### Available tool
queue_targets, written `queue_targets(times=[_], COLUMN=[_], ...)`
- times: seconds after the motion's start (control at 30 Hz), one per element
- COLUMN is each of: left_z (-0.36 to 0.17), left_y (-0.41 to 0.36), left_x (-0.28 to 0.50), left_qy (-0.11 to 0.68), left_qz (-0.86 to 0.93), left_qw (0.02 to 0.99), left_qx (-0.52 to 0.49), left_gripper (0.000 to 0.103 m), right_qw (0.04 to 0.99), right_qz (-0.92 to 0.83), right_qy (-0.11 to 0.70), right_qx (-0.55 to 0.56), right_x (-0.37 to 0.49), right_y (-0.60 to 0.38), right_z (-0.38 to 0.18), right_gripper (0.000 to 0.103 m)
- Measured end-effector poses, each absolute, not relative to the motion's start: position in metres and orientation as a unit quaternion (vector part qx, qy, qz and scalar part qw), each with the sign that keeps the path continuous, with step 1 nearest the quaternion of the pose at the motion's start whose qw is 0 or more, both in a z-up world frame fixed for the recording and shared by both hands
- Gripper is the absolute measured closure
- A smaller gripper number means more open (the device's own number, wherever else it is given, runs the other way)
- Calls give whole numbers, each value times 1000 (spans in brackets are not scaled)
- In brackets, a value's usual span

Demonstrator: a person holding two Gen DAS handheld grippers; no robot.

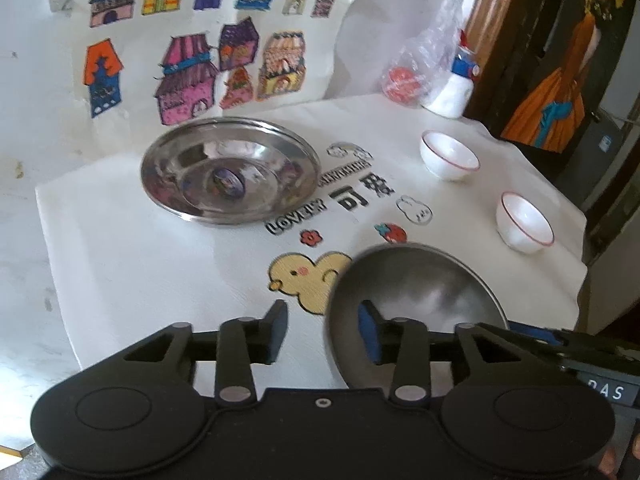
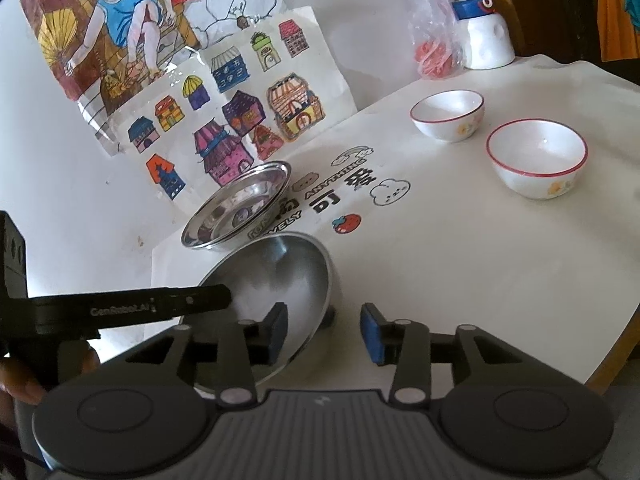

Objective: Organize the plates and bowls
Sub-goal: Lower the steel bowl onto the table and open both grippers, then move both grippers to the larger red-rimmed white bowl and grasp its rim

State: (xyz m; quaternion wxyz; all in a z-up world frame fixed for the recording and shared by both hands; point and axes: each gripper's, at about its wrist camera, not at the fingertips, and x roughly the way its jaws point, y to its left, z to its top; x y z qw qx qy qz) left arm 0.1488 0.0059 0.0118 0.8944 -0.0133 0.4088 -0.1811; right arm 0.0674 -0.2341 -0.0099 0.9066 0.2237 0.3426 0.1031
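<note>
A steel plate (image 1: pixel 416 280) (image 2: pixel 280 276) lies close to me on the white printed cloth (image 1: pixel 160 264), blurred in the left wrist view. My left gripper (image 1: pixel 323 332) is open, with the plate's left rim between its fingers. My right gripper (image 2: pixel 325 332) is open too, astride the plate's right rim, one finger (image 2: pixel 276 332) over the plate's inside. A second steel plate (image 1: pixel 230 170) (image 2: pixel 240 208) sits farther back. Two white red-rimmed bowls (image 1: pixel 450 156) (image 1: pixel 524 220) (image 2: pixel 448 114) (image 2: pixel 538 158) stand apart at the right.
A white bottle with a blue cap (image 1: pixel 456 92) (image 2: pixel 486 40) and a plastic bag with something red in it (image 1: pixel 402 82) (image 2: pixel 434 56) stand at the back right. A sheet of house drawings (image 1: pixel 192 52) leans against the wall behind. The table edge (image 2: pixel 616 360) runs close on the right.
</note>
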Motion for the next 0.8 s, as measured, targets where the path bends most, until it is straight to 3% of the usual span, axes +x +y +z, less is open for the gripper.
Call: queue_targets(times=[0.07, 0.2, 0.33, 0.53, 0.8], left_z=[16, 25, 37, 48, 48], left_y=[7, 6, -3, -29, -87], left_x=[150, 153, 161, 171, 190], left_qy=[402, 380, 361, 337, 336], left_qz=[-176, -175, -179, -196, -230], left_qw=[898, 908, 915, 921, 913], left_qx=[-14, -18, -17, -14, -7], left_gripper=[53, 32, 21, 3, 1], right_qw=[907, 911, 917, 939, 965], right_qz=[100, 92, 83, 41, -34], right_qy=[340, 326, 305, 251, 174], right_qx=[227, 237, 243, 232, 194], right_x=[68, 68, 67, 59, 49], right_y=[-237, -242, -250, -269, -306], right_z=[-9, -6, 0, 3, 6], right_gripper=[49, 35, 17, 1, 0])
